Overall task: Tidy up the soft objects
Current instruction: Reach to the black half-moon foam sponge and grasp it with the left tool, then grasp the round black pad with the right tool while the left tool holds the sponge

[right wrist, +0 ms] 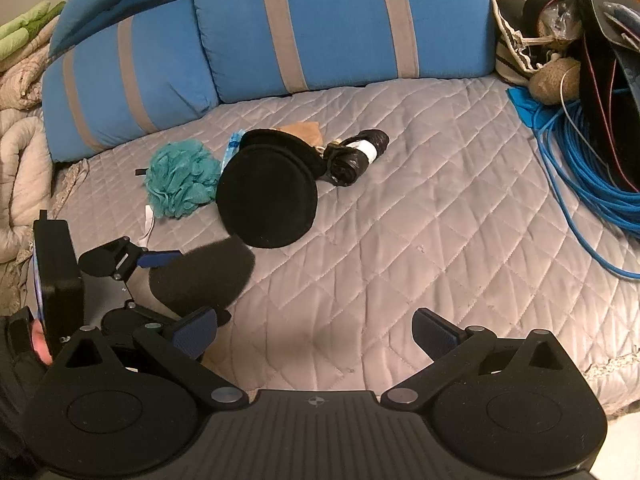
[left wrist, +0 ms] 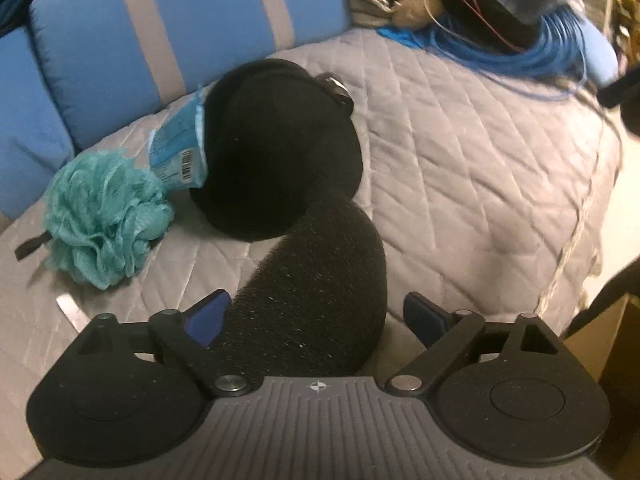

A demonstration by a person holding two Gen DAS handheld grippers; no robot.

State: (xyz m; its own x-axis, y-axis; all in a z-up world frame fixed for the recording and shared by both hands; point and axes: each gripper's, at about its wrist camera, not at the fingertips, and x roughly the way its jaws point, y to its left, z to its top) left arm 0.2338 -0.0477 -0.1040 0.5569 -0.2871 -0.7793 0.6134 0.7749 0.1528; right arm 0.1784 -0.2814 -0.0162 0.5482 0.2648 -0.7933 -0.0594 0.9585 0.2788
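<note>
Down on the grey quilt point(right wrist: 400, 208), a dark foam sponge point(left wrist: 320, 300) lies between the spread fingers of the left gripper point(left wrist: 316, 320), the pads not visibly pressing it. Just beyond sit black earmuffs point(right wrist: 268, 196) and a teal bath pouf point(right wrist: 180, 178). Nearby, the right gripper point(right wrist: 316, 338) hangs open and empty.

- The bed cover point(right wrist: 400, 216) is grey quilted cloth with a faint sheen.
- The dark foam piece point(left wrist: 316, 300) looks porous, rough and matt.
- The black round pad point(right wrist: 267, 196) is matt, fleecy cloth.
- The teal bath pouf point(left wrist: 102, 216) is gathered plastic mesh.
- The blue cushions point(right wrist: 340, 24) are smooth woven cloth with grey bands.
- The rolled black bags point(right wrist: 354, 156) are glossy, crinkled plastic film.
- The blue cable coil point(right wrist: 584, 176) has a smooth plastic jacket.
</note>
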